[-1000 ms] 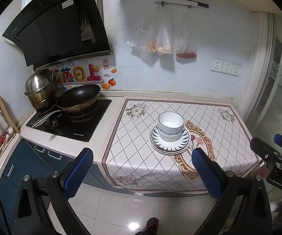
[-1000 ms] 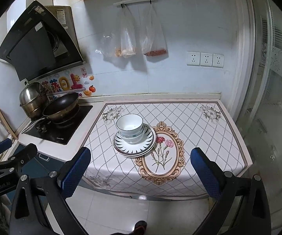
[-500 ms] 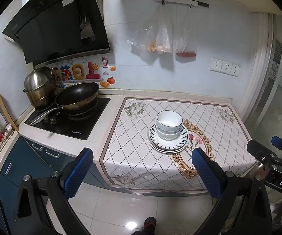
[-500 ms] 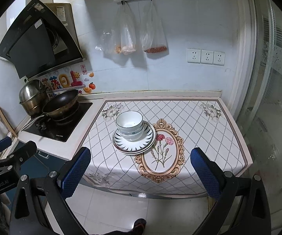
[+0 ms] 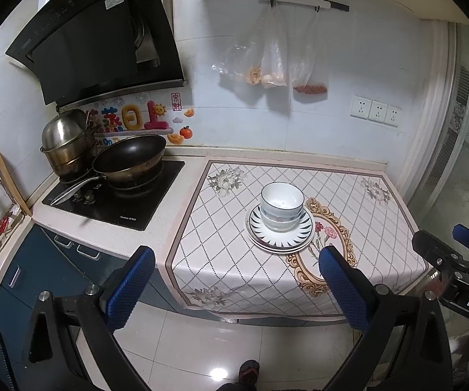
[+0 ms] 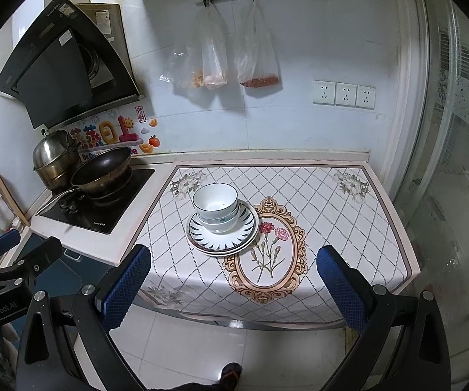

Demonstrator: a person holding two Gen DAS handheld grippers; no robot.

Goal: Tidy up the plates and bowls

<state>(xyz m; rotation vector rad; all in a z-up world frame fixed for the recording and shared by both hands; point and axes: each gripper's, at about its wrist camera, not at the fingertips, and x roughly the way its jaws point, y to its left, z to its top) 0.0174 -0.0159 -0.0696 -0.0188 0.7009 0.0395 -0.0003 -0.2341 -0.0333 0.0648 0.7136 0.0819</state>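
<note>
White bowls (image 5: 281, 205) sit nested on a stack of striped plates (image 5: 303, 238) in the middle of the patterned counter mat (image 5: 221, 228). The same bowls (image 6: 215, 207) and plates (image 6: 246, 233) show in the right wrist view. My left gripper (image 5: 236, 285) is open and empty, held back from the counter above the floor. My right gripper (image 6: 233, 282) is also open and empty, equally far back. Neither touches the dishes.
A black wok (image 5: 130, 159) and a steel pot (image 5: 66, 140) sit on the cooktop (image 5: 117, 202) at the left. Plastic bags (image 5: 273, 62) hang on the wall. A glass door (image 6: 456, 176) stands at the right. Blue cabinets (image 5: 38, 260) are below the stove.
Both grippers have drawn slightly back from the counter, so the dishes look a little farther off. The stack has not moved.
</note>
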